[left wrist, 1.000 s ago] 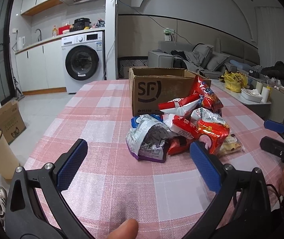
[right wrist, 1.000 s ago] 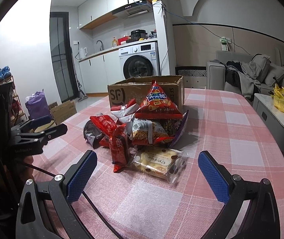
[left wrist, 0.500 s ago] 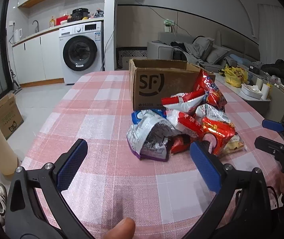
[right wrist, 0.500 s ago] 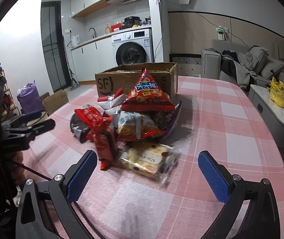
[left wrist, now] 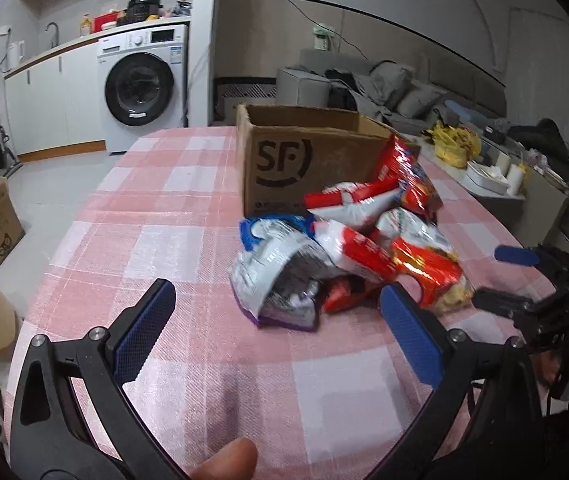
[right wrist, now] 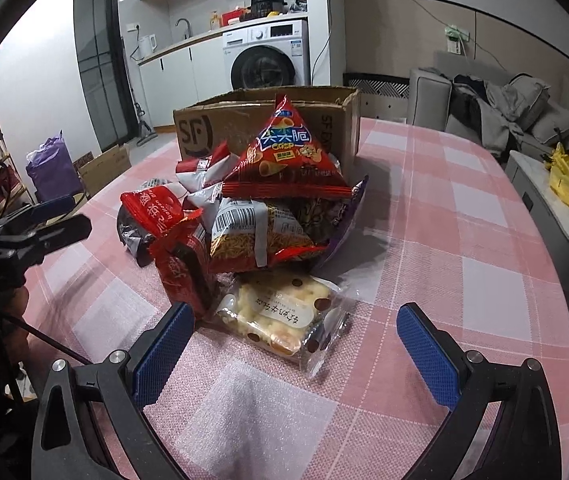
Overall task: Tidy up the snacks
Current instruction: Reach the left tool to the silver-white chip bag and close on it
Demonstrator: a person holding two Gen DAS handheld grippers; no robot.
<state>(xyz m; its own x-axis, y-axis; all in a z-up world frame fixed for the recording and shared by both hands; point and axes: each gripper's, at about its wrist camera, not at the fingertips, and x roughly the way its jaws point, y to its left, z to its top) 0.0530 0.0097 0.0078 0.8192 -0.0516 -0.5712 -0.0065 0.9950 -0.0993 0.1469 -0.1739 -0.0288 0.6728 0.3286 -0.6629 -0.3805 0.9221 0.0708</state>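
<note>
Right wrist view: right gripper (right wrist: 295, 344) is closing in on the snacks (right wrist: 252, 216), jaws wide, empty.
Left gripper (left wrist: 276, 322): likewise nearing, wide, empty.
Box (left wrist: 304, 152): awaiting snacks; none grasped yet.

Worktop with a pink-and-white checked cloth, carrying a box and a heap of snacks.

The worktop (right wrist: 464, 240) bears an open brown cardboard box (left wrist: 284, 160) printed "SF" near its far end. Just in front of the box, touching it, lies a pile of snack packets (right wrist: 252, 208). At the pile's near edge a clear-wrapped pastry pack (right wrist: 280, 316) lies flat on the cloth, and on the other side a silver-and-purple bag (left wrist: 280, 280) rests there too.
</note>
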